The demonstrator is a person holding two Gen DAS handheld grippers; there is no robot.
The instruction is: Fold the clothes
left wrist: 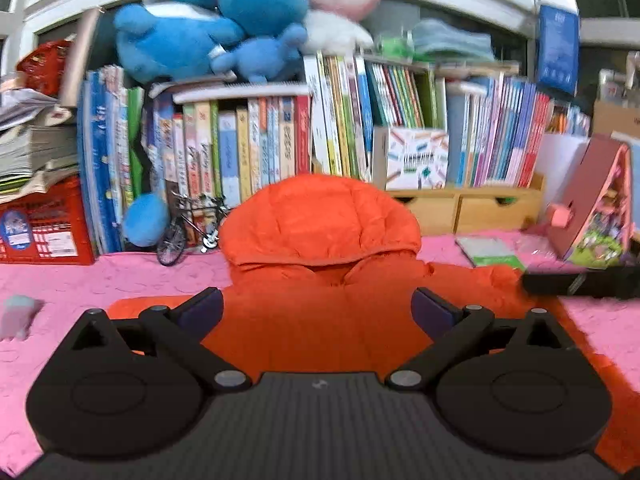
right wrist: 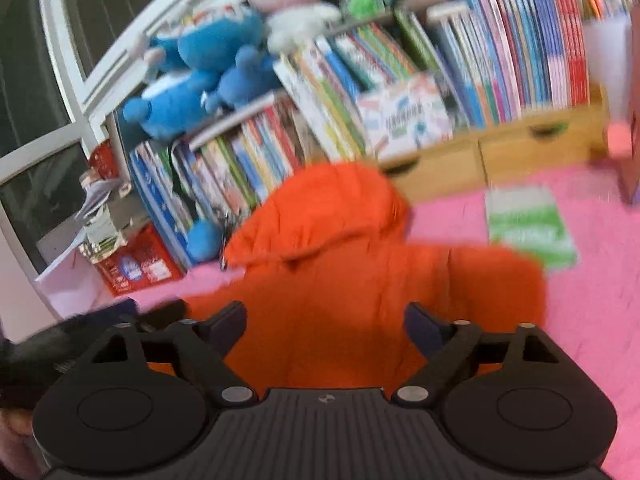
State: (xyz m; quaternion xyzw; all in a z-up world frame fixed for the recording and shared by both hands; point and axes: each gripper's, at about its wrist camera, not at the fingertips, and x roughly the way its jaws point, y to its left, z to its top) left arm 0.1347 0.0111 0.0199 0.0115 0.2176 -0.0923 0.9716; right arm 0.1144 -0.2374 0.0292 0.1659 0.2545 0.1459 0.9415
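Note:
An orange hooded puffer jacket (left wrist: 320, 280) lies on a pink mat (left wrist: 80, 280), its hood toward the bookshelf. My left gripper (left wrist: 318, 310) hovers over the jacket's body with its jaws wide apart and nothing pinched between them. In the right wrist view the same jacket (right wrist: 340, 272) fills the middle, and my right gripper (right wrist: 326, 326) stands open above its body, its pads clear of the fabric. The right gripper's dark tip (left wrist: 580, 280) shows at the right edge of the left wrist view, over the jacket's sleeve.
A bookshelf (left wrist: 280, 140) packed with books lines the back, with blue and pink plush toys (left wrist: 208, 28) on top. A small toy bicycle (left wrist: 188, 228), a red box (left wrist: 44, 224), a green booklet (right wrist: 528, 224) and a pink toy house (left wrist: 596, 208) stand on the mat.

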